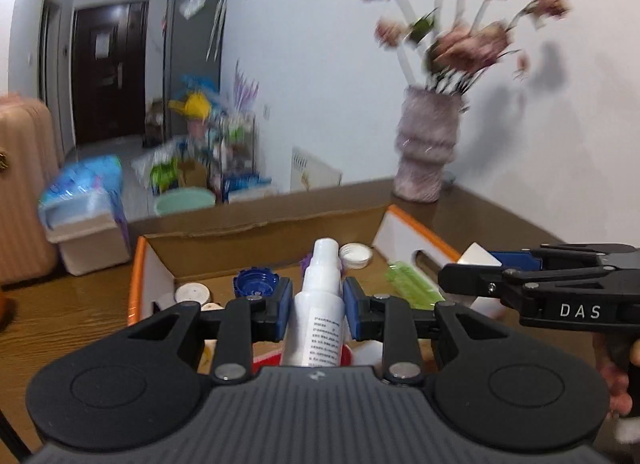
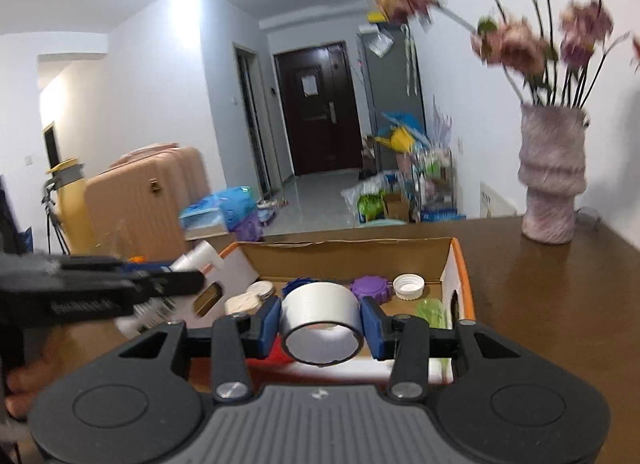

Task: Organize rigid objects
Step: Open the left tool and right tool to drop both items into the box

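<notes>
My left gripper (image 1: pixel 317 306) is shut on a white spray bottle (image 1: pixel 320 304), held upright over the near edge of an open cardboard box (image 1: pixel 256 230). My right gripper (image 2: pixel 320 320) is shut on a roll of silver tape (image 2: pixel 322 316), also at the box's near side. Inside the box lie a blue cap (image 1: pixel 256 282), a purple cap (image 2: pixel 370 288), a white cap (image 2: pixel 408 286), round white lids (image 2: pixel 244 302) and a green piece (image 2: pixel 432 310). The right gripper (image 1: pixel 468 276) shows from the side in the left wrist view, and the left gripper (image 2: pixel 192 280) with the bottle (image 2: pixel 192 258) in the right wrist view.
The box sits on a brown wooden table (image 2: pixel 540 304). A pink vase (image 2: pixel 552 180) of dried flowers stands at the table's far right by the wall. Beyond the table are pink suitcases (image 2: pixel 140 200), a bin (image 1: pixel 88 236) and floor clutter (image 1: pixel 200 160).
</notes>
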`<state>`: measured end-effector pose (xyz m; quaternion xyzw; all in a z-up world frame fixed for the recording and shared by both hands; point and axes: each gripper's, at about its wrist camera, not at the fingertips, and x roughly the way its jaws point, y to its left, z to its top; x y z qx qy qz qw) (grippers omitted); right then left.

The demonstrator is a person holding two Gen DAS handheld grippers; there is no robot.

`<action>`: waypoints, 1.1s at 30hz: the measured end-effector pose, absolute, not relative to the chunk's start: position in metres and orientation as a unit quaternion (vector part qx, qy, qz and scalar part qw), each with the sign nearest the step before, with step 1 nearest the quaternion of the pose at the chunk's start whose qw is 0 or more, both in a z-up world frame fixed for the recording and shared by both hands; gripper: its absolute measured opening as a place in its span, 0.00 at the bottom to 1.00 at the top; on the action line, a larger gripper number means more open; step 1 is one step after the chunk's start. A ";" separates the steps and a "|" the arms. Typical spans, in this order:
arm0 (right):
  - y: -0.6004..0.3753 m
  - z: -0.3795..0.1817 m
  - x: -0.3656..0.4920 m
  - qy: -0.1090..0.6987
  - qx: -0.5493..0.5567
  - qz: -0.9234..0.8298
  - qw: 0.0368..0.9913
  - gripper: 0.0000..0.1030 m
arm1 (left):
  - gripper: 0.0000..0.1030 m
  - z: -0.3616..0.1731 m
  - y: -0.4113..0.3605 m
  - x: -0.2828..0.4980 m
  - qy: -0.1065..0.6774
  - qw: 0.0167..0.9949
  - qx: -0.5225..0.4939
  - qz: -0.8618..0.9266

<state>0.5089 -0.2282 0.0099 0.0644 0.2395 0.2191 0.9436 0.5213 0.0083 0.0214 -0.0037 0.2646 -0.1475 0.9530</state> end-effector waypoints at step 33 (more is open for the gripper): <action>-0.242 0.047 0.558 0.234 0.075 0.181 0.952 0.59 | 0.43 0.085 0.019 0.535 0.248 0.965 0.050 -0.067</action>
